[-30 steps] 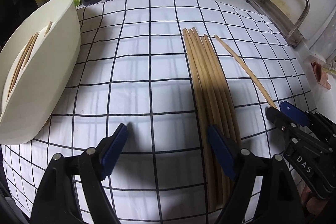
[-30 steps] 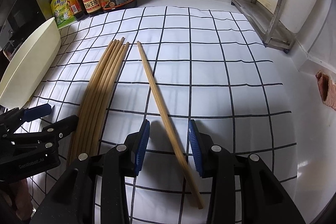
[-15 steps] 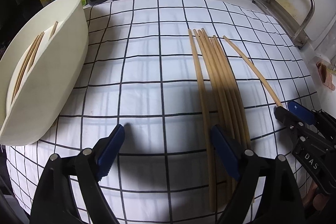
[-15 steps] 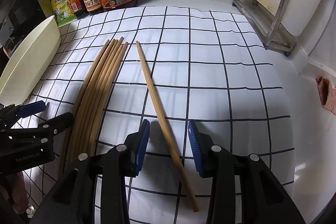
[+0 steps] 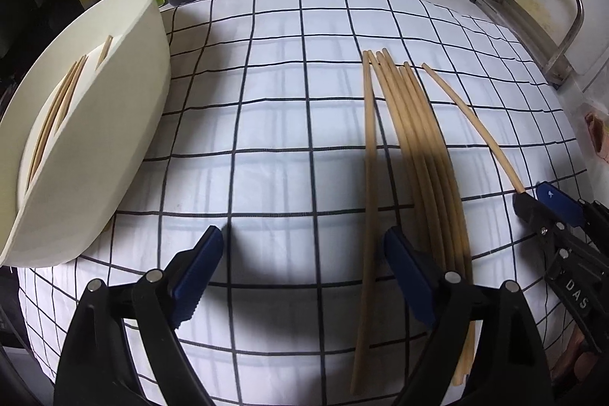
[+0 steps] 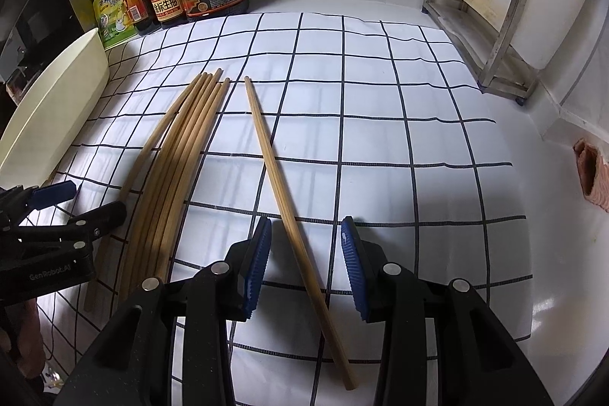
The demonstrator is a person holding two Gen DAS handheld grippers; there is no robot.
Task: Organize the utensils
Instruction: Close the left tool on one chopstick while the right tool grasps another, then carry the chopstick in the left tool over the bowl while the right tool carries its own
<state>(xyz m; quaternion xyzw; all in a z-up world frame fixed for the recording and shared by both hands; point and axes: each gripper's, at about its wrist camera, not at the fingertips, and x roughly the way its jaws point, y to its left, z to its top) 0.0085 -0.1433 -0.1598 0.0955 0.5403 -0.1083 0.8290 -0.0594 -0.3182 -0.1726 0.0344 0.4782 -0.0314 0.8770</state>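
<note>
Two claws hang over the black-gridded white cloth (image 5: 274, 124). My left gripper (image 5: 304, 276) has just been spreading its jaws, one loose wooden chopstick (image 5: 368, 177) between them, untouched. My right gripper (image 6: 306, 253) is half spread astride a single wooden chopstick (image 6: 278, 177), pads clear. Between those sticks lies a bundle of wooden chopsticks (image 5: 418, 155). Left of it, a cream oval holder (image 5: 95, 147) contains more.

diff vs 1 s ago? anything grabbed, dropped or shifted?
The left gripper has just been opening wider, with nothing between its fingers. One chopstick now lies apart on the left of the bundle. Nothing was grabbed. Unchanged: the right gripper straddles the single chopstick without pinching it; the white holder stayed put.
</note>
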